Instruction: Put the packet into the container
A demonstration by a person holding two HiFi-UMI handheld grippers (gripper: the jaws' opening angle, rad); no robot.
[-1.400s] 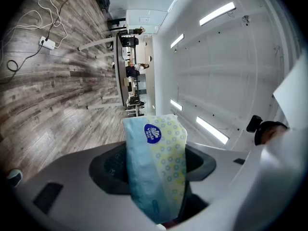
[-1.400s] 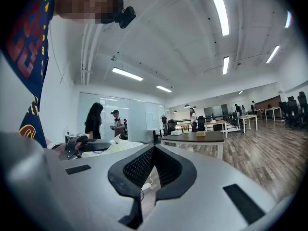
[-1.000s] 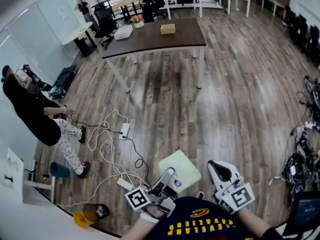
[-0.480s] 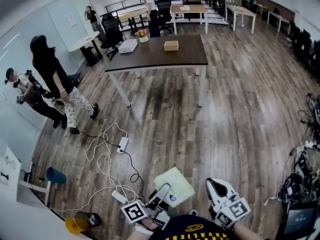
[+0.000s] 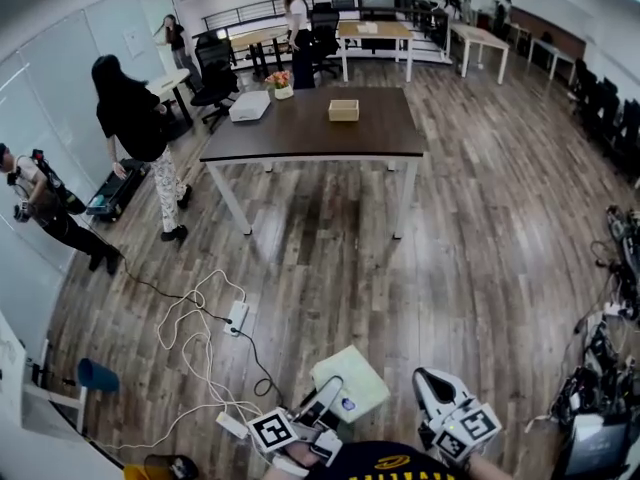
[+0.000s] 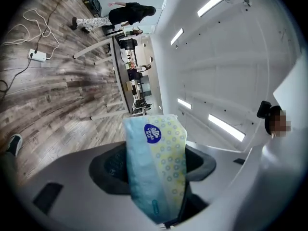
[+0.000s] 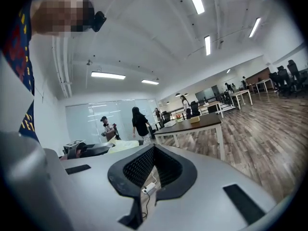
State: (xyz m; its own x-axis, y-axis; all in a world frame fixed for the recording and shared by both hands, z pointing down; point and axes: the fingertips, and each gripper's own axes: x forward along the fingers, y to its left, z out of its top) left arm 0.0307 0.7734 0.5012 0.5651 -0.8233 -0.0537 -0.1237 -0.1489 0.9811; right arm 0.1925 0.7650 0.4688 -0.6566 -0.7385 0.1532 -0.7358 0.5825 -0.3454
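Observation:
The packet (image 5: pixel 350 383), a pale green and yellow tissue pack with a blue logo, sits low in the head view. My left gripper (image 5: pixel 330 400) is shut on it. In the left gripper view the packet (image 6: pixel 156 170) stands upright between the dark jaws. My right gripper (image 5: pixel 424 378) is beside it on the right, shut and holding nothing; its own view shows the jaws (image 7: pixel 153 153) together. The container (image 5: pixel 343 110), a small open cardboard box, sits on a dark brown table (image 5: pixel 310 133) far ahead across the wooden floor.
White cables and a power strip (image 5: pixel 238 316) lie on the floor ahead to the left. A person in black (image 5: pixel 135 118) stands left of the table, others further back. A white box (image 5: pixel 250 105) and flowers (image 5: pixel 283 81) share the tabletop. Equipment (image 5: pixel 610 348) crowds the right edge.
The table and box now sit lower and larger in the head view as both grippers travel forward with the packet. The person in black has straightened up and walked towards the table.

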